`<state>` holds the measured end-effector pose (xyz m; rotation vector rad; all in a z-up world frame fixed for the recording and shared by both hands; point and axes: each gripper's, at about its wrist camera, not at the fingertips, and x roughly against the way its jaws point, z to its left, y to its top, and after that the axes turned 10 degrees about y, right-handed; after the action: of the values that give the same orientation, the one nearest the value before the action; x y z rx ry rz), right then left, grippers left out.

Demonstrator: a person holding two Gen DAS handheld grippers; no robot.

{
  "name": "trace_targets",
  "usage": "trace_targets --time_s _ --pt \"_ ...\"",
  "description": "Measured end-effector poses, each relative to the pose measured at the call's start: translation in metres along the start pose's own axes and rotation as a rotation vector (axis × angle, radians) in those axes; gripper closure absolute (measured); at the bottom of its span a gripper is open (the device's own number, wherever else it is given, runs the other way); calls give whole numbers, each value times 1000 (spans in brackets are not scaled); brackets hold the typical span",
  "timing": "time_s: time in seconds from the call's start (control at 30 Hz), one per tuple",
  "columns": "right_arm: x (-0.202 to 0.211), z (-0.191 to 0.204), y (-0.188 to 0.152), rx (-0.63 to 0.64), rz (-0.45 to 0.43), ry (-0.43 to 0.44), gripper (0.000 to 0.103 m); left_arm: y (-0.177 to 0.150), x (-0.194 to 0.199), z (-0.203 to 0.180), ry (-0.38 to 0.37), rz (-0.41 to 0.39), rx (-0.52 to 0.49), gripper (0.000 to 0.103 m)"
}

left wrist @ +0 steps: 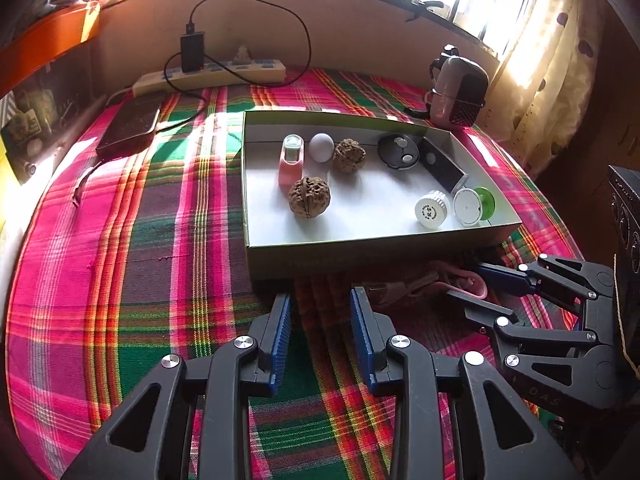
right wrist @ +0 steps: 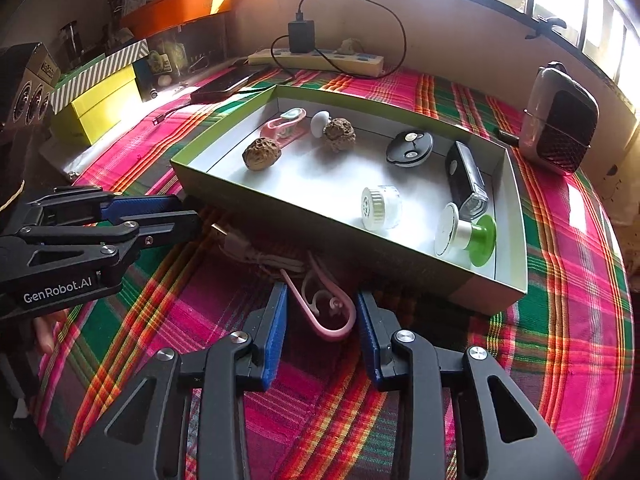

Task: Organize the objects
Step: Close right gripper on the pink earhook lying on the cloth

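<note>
A shallow green-walled box (left wrist: pixel 372 254) (right wrist: pixel 320 216) on the plaid cloth holds two walnuts (left wrist: pixel 309 196) (right wrist: pixel 261 153), a white egg shape (left wrist: pixel 321 147), a pink case (left wrist: pixel 291 164), a black round lid (left wrist: pixel 398 151), a black lamp (right wrist: pixel 466 180), a white cap (right wrist: pixel 380 206) and a white-green spool (right wrist: pixel 466 236). A pink hook with a cable (right wrist: pixel 320 304) (left wrist: pixel 468 280) lies on the cloth in front of the box. My right gripper (right wrist: pixel 322 312) (left wrist: pixel 484 284) is open around the pink hook. My left gripper (left wrist: pixel 320 312) (right wrist: pixel 188 210) is open and empty, left of the cable.
A power strip (left wrist: pixel 208 76) with a charger stands at the far wall. A dark phone (left wrist: pixel 130 128) lies at the left. A small speaker (left wrist: pixel 460 92) (right wrist: pixel 560 120) stands at the far right. Yellow boxes (right wrist: pixel 100 104) stand at the left.
</note>
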<state>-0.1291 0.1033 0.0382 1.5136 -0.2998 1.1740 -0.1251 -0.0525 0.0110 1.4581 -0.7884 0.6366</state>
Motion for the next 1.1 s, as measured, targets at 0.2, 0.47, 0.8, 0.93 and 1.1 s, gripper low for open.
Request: trace_targets --time_s 0.2,0.47,0.8,0.93,1.1 --pt "3 -3 -5 -5 1 -18 77 5 -1 -4 -28 -6 -12 75" --pt "13 -13 -15 -39 -7 -35 79 7 -3 -18 -85 -5 -69 75" --pt "25 -35 -28 -100 -16 -80 79 7 -5 -41 -139 -12 -151 75" --pt "28 -37 -31 -109 -21 -85 79 9 -7 -47 -131 -19 -181 75" --pt "30 -39 -34 -114 -25 -87 79 8 -11 -53 -137 4 -197 75"
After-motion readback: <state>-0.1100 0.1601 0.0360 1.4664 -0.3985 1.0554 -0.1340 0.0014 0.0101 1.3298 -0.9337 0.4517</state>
